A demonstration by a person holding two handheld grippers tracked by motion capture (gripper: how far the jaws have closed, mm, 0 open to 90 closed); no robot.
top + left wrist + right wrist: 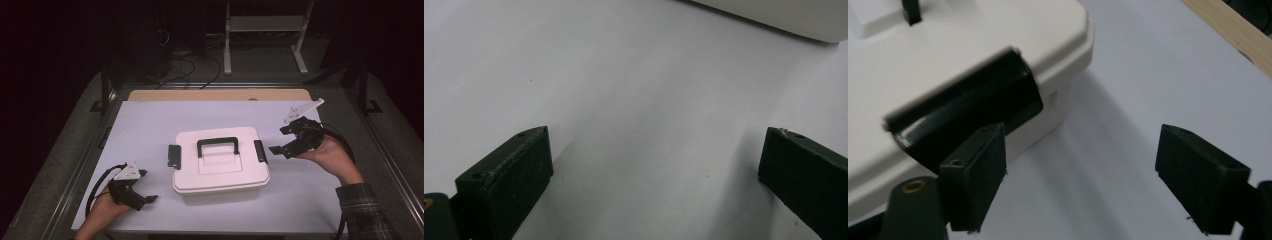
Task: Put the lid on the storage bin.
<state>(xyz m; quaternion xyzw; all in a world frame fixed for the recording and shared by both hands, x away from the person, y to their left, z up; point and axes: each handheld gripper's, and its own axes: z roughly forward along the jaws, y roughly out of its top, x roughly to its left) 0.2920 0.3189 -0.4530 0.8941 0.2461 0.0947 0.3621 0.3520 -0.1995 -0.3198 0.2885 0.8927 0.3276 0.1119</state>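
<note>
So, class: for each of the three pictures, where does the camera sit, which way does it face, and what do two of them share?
High view: above the table's near side, facing forward and down on the white box; both hands, left gripper and right gripper show.
Left gripper view: rides the left gripper, facing the white tabletop; open jaws show.
Right gripper view: rides the right gripper, facing the box's black latch; open jaws show.
Shared: all three show the box.
</note>
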